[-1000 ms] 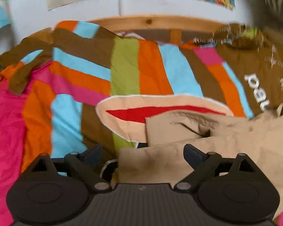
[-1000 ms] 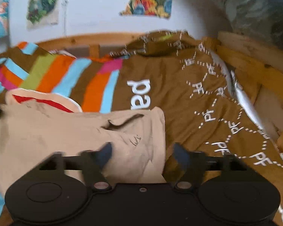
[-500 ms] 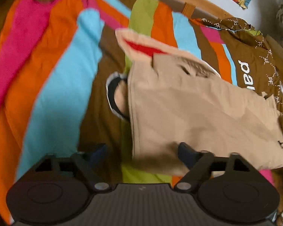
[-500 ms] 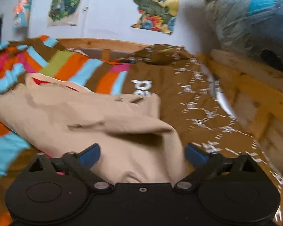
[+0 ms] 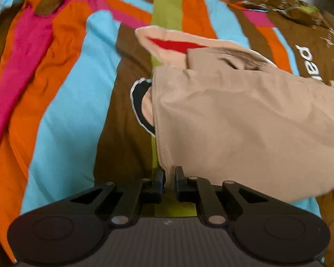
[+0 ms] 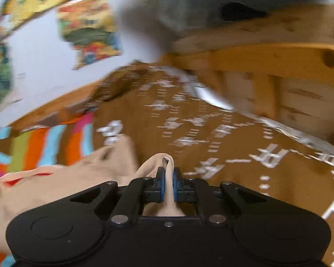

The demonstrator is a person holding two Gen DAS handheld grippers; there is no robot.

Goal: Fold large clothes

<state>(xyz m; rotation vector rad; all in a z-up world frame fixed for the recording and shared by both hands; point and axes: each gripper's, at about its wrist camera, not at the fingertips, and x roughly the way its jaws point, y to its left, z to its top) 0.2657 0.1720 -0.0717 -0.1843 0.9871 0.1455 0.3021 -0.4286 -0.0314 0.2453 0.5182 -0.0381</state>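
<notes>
A large beige garment (image 5: 238,115) lies on a bright striped bedspread (image 5: 62,102). My left gripper (image 5: 168,174) is shut on the near left corner of the beige garment and the cloth spreads away to the right. In the right wrist view my right gripper (image 6: 168,174) is shut on a bunched fold of the same beige garment (image 6: 62,178), which trails off to the left. The right wrist view is blurred by motion.
A brown cover printed with white letters (image 6: 222,138) lies on the right of the bed. A wooden bed frame (image 6: 267,60) rises at the right, with a grey bundle (image 6: 189,4) above it. Posters (image 6: 89,26) hang on the white wall.
Both grippers were open over the garment; both have now closed on it. The right gripper has swung up and to the right.
</notes>
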